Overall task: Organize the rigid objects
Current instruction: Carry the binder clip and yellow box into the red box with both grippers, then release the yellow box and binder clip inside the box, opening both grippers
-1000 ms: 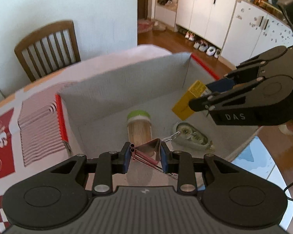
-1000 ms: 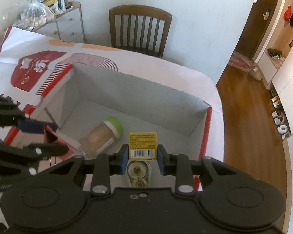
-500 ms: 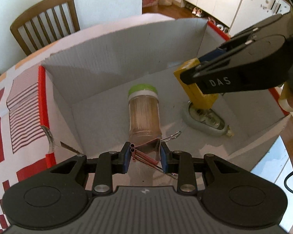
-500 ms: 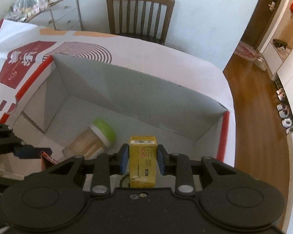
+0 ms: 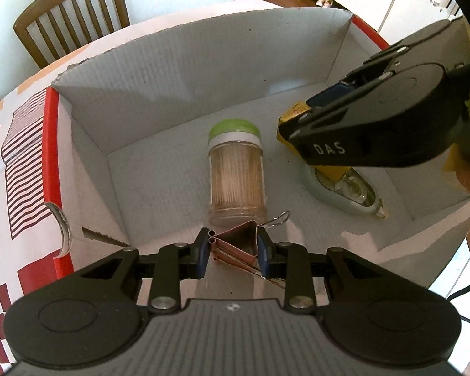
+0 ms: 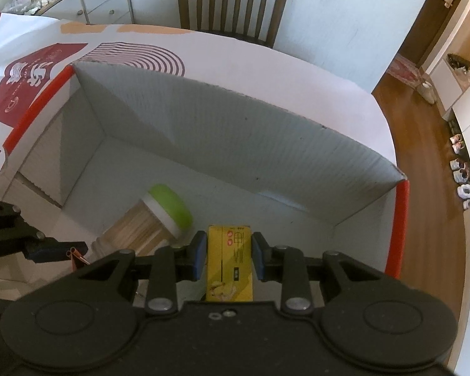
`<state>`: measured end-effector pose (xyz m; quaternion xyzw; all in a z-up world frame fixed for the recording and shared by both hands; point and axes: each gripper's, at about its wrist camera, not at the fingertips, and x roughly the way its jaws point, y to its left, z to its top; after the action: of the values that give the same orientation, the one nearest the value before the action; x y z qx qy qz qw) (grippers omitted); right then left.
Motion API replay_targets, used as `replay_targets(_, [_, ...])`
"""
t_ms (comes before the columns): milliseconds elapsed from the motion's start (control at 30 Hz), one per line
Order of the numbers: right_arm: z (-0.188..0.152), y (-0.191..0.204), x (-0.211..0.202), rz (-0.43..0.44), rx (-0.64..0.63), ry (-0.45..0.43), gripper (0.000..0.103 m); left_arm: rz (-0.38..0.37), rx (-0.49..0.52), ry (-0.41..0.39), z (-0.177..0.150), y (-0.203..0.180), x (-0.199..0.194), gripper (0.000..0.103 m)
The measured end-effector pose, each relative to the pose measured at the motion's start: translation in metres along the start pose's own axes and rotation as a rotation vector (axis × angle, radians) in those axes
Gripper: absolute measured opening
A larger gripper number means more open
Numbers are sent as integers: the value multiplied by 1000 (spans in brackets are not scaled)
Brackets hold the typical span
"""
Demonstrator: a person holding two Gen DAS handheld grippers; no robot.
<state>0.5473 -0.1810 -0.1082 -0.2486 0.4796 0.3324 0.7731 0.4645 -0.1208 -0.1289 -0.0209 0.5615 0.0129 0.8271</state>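
My left gripper (image 5: 234, 248) is shut on a rose-gold binder clip (image 5: 237, 245), held just above the near floor of an open cardboard box (image 5: 178, 72). My right gripper (image 6: 228, 257) is shut on a small yellow box (image 6: 229, 263) low inside the same cardboard box (image 6: 235, 125). From the left wrist view the right gripper (image 5: 294, 125) reaches in from the right, the yellow box (image 5: 293, 114) above a grey-green tape dispenser (image 5: 349, 192). A clear toothpick jar (image 5: 236, 172) with a green lid lies on the box floor between them, also seen as the jar (image 6: 153, 225) left of the yellow box.
The box has grey inner walls and a red rim (image 6: 398, 228), and stands on a white and red printed tablecloth (image 6: 31, 62). A wooden chair (image 6: 232, 3) stands behind the table. Wooden floor (image 6: 429, 172) drops away on the right.
Both grippers sank deeper into the box with their loads. The yellow box tipped from showing its barcode end to showing its long face and came down over the tape dispenser.
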Motion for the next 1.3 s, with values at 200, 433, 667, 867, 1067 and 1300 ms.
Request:
replay_targets(200, [-2,0,0,11,4,4,33,-8,-25,-5,0,0,0,30])
replay_targets(433, [-9,-2,-10,47,22,-14,42,-3,-32,-21,-2,-2,-3,30])
replay_targets(667, [-17,1,-26,58,12,-59,51,18,-28,-64,-7,-7,-18,30])
replay_targets(867, [-24,-1,-40,62,27,-91,59,16,-51,-99,-14,-3,-34,30])
replay_targets(1067, [-30,0,-56,50,31,-122,64,15,-65,-137,-21,-7,-51,30])
replay_targets(1300, [-42,6,-74,60,29,-157,74,15,-76,-181,-31,-6,-70,30])
